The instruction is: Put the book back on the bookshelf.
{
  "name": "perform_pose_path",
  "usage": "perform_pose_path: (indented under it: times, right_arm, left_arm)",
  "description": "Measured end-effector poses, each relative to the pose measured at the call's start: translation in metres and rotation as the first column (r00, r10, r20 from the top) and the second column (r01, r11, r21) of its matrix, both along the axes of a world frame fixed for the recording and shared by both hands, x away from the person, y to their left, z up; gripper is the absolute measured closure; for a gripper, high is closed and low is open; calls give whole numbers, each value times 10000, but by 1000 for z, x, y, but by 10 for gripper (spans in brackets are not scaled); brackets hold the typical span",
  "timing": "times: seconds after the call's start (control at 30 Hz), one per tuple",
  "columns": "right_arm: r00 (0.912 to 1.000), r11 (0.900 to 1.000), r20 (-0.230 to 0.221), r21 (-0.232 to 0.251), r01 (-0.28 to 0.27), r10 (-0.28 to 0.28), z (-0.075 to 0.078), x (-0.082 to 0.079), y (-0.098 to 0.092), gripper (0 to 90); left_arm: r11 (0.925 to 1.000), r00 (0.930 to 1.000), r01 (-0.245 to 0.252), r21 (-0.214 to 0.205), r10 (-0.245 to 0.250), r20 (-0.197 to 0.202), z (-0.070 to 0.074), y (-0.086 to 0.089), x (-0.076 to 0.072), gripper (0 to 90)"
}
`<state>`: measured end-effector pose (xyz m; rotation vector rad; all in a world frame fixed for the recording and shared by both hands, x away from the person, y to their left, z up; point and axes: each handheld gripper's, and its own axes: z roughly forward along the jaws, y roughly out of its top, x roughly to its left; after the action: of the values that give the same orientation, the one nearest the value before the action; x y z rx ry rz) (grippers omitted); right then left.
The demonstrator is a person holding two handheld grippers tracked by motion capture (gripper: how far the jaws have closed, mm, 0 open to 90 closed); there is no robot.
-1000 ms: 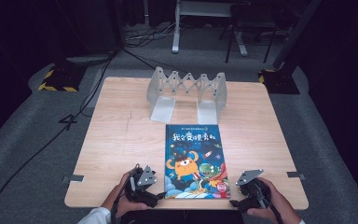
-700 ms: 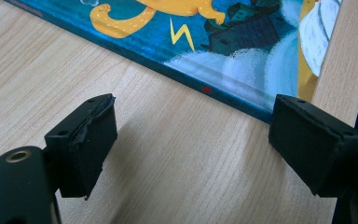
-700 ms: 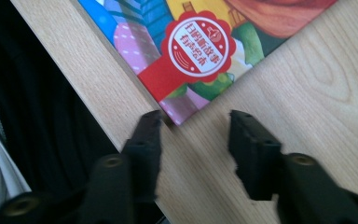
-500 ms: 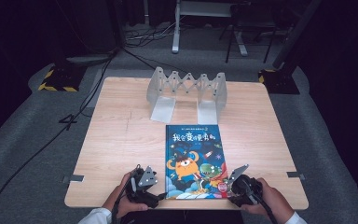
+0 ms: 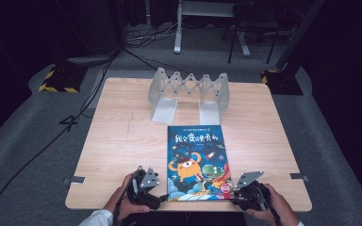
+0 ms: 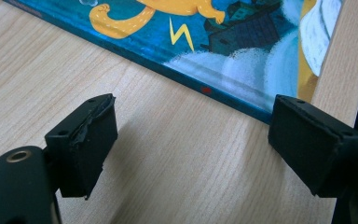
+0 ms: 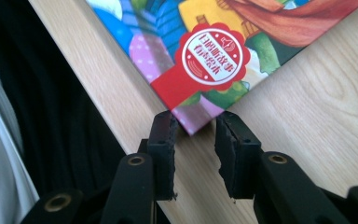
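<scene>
Pinching with narrow fingers (image 7: 162,140) on the right gripper (image 7: 193,133), squeezing the near corner of the picture book (image 7: 214,51) from both sides, right by the red round sticker (image 7: 213,55). Keeping the fingers (image 6: 86,140) of the left gripper (image 6: 191,140) wide apart, holding nothing, waiting close to the other near corner of the book and not clearly touching it. Lying flat and shut on the wooden table (image 5: 122,136), cover up, bottom edge close to the near side of the table. Just starting the job, by the look of it: grabbing one corner, and not yet lifting, opening or moving the book anywhere. Maybe heading for the grey folding rack (image 5: 188,87) standing well apart at the far side, though only guessing that. Looking down from the high view and seeing the whole book, the rack and both hands at the near edge, but not seeing how the fingers are sitting. Looking along the right gripper view and finding the corner tucked between the pads. Looking along the left gripper view and finding bare wood in the wide gap.
</scene>
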<state>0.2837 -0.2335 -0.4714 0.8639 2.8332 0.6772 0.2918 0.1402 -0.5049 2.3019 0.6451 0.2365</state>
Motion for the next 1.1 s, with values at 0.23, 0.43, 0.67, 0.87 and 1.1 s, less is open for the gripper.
perform_pose_path:
  times: [0.23,0.43,0.67,0.87,1.1]
  right_arm:
    - [9999,9747,-14,2233,-132,139,-10,8,-10,479]
    - [9983,9429,-492,3328,-133,315,-10,23,-14,354]
    - [9976,9152,-668,4030,97,189,3,50,-16,315]
    - [9975,8894,-682,4568,168,161,5,80,-3,298]
    - [9949,8414,-953,5399,226,343,-4,113,2,373]
  left_arm:
    - [10000,10000,63,32,-63,13,0,1,0,161]
    - [10000,10000,84,38,-84,12,0,1,1,161]
    - [9999,10000,99,35,-99,11,0,1,1,161]
    - [9999,9999,147,28,-147,7,0,1,1,159]
    - [9999,9999,153,16,-153,-26,0,1,1,159]
